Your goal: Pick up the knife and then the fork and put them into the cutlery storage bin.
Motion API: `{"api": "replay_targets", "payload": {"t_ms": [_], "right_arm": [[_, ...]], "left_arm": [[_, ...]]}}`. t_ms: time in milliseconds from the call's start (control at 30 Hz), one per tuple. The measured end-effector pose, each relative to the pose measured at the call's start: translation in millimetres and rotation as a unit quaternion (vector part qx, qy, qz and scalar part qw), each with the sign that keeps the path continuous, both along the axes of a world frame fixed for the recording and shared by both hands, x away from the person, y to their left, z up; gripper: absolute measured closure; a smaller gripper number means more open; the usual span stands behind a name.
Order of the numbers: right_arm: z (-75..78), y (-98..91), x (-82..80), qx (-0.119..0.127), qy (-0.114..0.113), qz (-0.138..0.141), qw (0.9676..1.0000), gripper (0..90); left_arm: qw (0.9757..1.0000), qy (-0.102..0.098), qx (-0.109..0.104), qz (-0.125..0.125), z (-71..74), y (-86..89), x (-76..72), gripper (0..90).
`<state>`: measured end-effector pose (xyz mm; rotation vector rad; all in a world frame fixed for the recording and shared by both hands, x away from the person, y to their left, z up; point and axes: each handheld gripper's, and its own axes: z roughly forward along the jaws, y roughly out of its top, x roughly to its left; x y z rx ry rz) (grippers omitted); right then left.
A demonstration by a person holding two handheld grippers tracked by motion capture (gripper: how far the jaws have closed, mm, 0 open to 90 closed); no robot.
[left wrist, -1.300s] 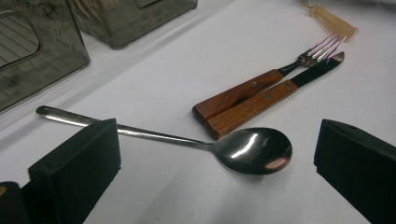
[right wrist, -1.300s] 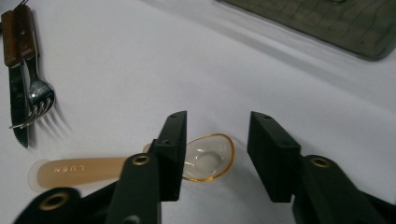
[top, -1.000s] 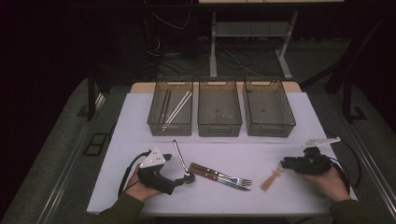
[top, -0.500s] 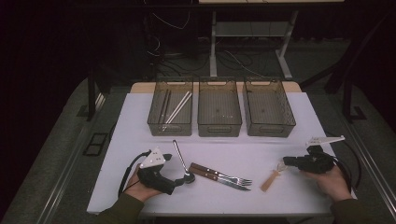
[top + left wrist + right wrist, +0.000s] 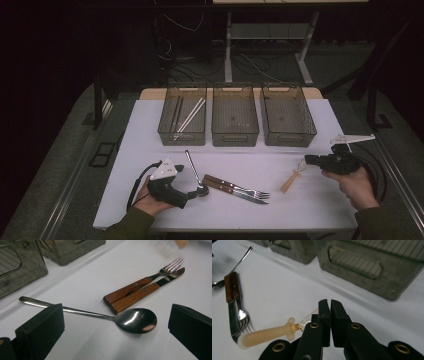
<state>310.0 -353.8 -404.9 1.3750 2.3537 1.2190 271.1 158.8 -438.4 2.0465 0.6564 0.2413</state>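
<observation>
The right gripper [image 5: 329,305] has just been closing its fingers [image 5: 324,315], now pinched on the thin clear end of a small utensil with a pale orange handle [image 5: 265,334], which juts out to their left, lifted off the counter [image 5: 300,207]. The left gripper [image 5: 192,192] holds its fingers [image 5: 41,331] wide; a steel spoon [image 5: 135,320] lies between them, with a wooden-handled fork [image 5: 140,283] and knife [image 5: 147,290] just beyond.

White table [image 5: 320,205]: three bins [image 5: 235,120] (back row), spoon [image 5: 193,171], fork [image 5: 240,189], knife [image 5: 235,193].
</observation>
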Motion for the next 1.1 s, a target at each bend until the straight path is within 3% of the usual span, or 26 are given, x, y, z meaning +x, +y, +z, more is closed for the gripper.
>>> {"api": "replay_targets", "payload": {"t_ms": [333, 633, 867, 1100], "right_arm": [[40.5, 18.2, 22.3, 0.017, -0.028, -0.022, 0.9992, 87.9], [71.7, 57.6, 66.2, 0.016, -0.042, -0.031, 0.9985, 87.9], [78.6, 92.6, 104.5, 0.025, -0.042, -0.037, 0.9981, 87.9], [70.1, 129.8, 137.2, 0.013, -0.035, -0.053, 0.9979, 87.9]], "left_arm": [[1.0000, 0.001, 0.000, 0.001, 0.1, 0.4, 0.1, 0.0], [1.0000, 0.000, -0.004, -0.001, 0.6, 0.7, 0.0, 0.0], [1.0000, -0.001, -0.005, -0.004, 0.9, 0.7, -0.4, 0.0], [0.9999, -0.003, -0.011, -0.007, 1.5, 0.5, -0.8, 0.0]]}}
